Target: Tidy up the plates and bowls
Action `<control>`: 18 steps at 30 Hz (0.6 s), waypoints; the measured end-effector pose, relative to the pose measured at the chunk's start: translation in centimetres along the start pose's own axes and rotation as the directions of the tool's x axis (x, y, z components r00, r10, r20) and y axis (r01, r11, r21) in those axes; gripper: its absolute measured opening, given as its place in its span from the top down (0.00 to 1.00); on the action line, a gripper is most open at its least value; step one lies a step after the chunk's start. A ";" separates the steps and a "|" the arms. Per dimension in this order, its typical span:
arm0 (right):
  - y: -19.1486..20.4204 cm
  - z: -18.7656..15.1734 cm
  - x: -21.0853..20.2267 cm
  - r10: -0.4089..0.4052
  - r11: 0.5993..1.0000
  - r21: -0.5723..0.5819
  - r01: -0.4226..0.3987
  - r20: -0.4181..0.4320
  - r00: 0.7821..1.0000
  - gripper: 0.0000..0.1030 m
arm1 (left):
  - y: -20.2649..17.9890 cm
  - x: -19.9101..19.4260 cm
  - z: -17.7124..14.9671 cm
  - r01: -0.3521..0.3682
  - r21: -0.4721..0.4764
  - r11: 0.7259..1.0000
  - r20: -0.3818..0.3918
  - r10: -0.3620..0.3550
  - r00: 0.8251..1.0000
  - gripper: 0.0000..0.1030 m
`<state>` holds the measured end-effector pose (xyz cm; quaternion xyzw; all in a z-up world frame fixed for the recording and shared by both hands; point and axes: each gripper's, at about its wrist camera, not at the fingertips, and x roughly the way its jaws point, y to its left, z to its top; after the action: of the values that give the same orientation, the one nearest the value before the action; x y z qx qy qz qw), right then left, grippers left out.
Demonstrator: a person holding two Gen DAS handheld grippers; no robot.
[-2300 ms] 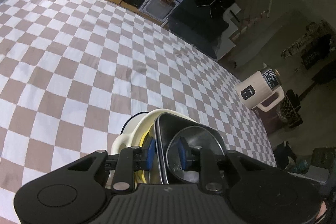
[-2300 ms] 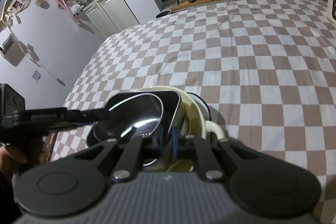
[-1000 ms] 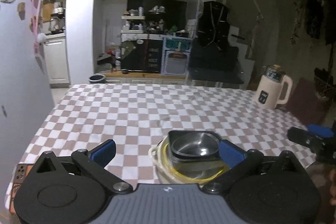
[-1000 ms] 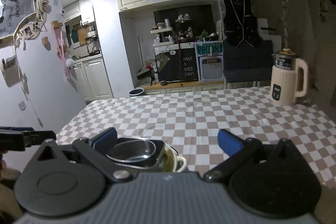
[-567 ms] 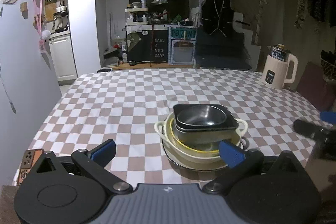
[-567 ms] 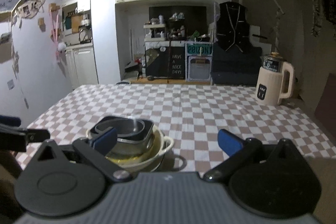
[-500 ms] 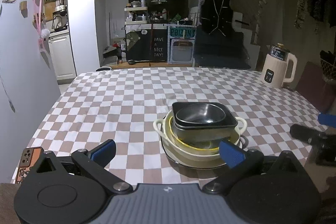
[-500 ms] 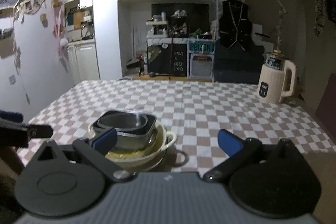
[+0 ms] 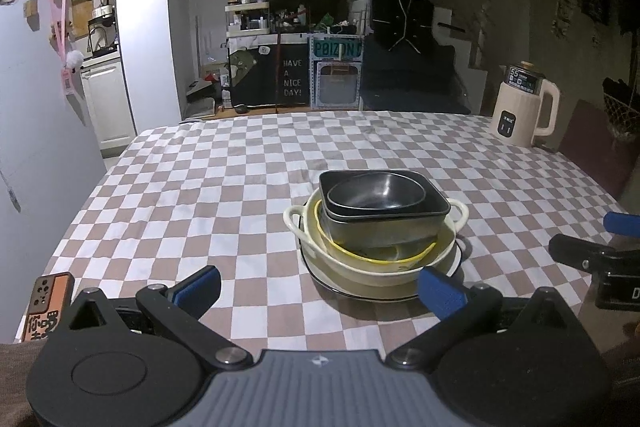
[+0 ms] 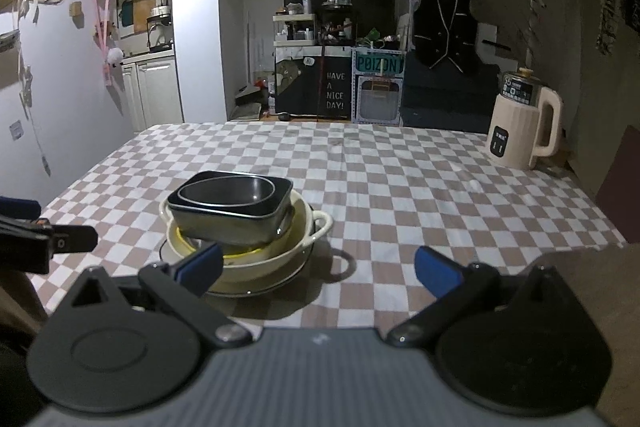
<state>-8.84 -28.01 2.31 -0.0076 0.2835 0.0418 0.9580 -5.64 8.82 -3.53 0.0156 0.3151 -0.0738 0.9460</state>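
While both claws gape, stacked bowls [image 9: 380, 223] sit mid-table [image 9: 208, 195].

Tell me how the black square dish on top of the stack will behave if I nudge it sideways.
The black square dish sits tilted inside the cream handled bowl, so it would probably rock or slide rather than stay put. Its glossy wall looks slippery. The metal bowl nested inside would likely shift with it.

the surface [image 9: 248, 163] wears a brown-and-white checked cloth. a black square bowl [image 9: 384, 215] sits in a cream bowl [image 9: 360, 267] with a yellow rim inside. the kettle [image 9: 524, 107] is cream; hand-held gripper pads [image 9: 200, 283] are blue.
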 end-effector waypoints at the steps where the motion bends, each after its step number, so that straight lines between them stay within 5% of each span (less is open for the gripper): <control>1: 0.0 0.0 0.0 -0.004 1.000 0.002 0.004 0.000 1.000 0.01 | 0.0 0.0 0.0 -0.002 0.001 1.000 0.000 0.002 1.000 0.00; 18: 0.0 -0.1 -0.2 -0.009 1.000 -0.001 0.009 0.007 1.000 0.01 | -0.1 0.0 -0.2 -0.011 0.010 1.000 0.003 0.010 1.000 0.00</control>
<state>-9.03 -27.98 2.32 -0.0090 0.2803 0.0377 0.9591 -5.77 8.73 -3.66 0.0221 0.3134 -0.0704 0.9467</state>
